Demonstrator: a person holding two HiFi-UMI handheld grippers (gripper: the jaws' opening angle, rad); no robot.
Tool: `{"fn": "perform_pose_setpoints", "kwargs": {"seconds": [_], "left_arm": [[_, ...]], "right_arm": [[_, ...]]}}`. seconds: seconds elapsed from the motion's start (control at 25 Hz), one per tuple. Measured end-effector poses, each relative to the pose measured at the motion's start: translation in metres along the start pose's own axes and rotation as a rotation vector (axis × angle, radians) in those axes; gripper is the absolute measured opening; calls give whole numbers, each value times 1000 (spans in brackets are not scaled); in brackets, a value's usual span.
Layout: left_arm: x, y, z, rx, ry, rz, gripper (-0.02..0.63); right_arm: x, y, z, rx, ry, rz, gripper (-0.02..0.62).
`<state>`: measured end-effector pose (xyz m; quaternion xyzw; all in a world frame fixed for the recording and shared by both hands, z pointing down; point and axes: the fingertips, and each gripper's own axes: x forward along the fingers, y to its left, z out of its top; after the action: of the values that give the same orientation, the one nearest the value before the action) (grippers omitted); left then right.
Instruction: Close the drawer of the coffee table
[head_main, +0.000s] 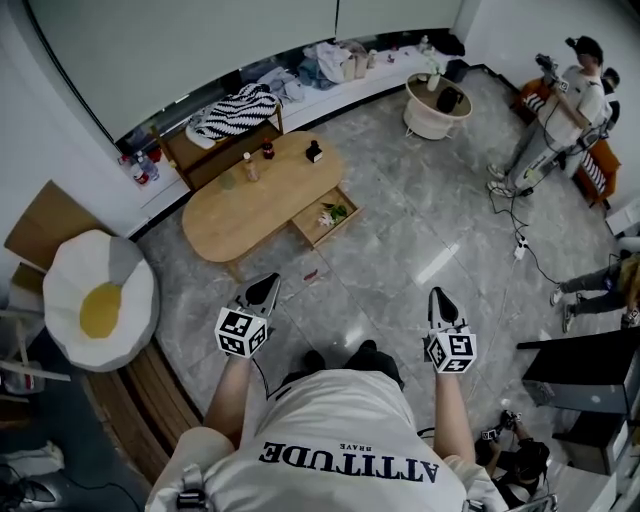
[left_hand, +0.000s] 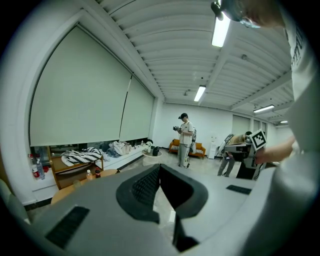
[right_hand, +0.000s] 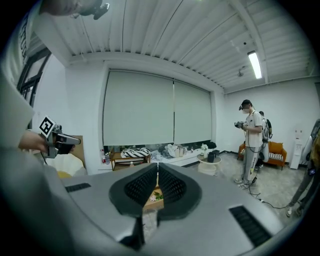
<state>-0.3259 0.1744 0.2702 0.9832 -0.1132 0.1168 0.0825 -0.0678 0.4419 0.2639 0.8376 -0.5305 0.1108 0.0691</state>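
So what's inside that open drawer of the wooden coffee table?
The drawer holds what looks like a small sprig of flowers and green leaves. Its rear part lies under the tabletop, so anything there cannot be seen.

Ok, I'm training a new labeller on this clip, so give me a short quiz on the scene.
1. Yes or no: does the left gripper or the right gripper touch the drawer?
2. True or false: the drawer is fully shut.
3. Both grippers' jaws are: A wide apart; B together and empty; C clamped on a bottle.
Key: 1 no, both are well short of it; 2 false, it stands open; 3 B.
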Motion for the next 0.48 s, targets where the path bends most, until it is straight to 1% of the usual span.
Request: {"fn": "perform_pose_setpoints", "kwargs": {"seconds": [0.24,0.48], "left_arm": [[4,3,-4,-12,5,-6,21],[13,10,-6,-24,13,24,21]], "right_arm": [[7,-4,3,4,4,-6,21],[28,-8,1,4,12,29,21]]}}
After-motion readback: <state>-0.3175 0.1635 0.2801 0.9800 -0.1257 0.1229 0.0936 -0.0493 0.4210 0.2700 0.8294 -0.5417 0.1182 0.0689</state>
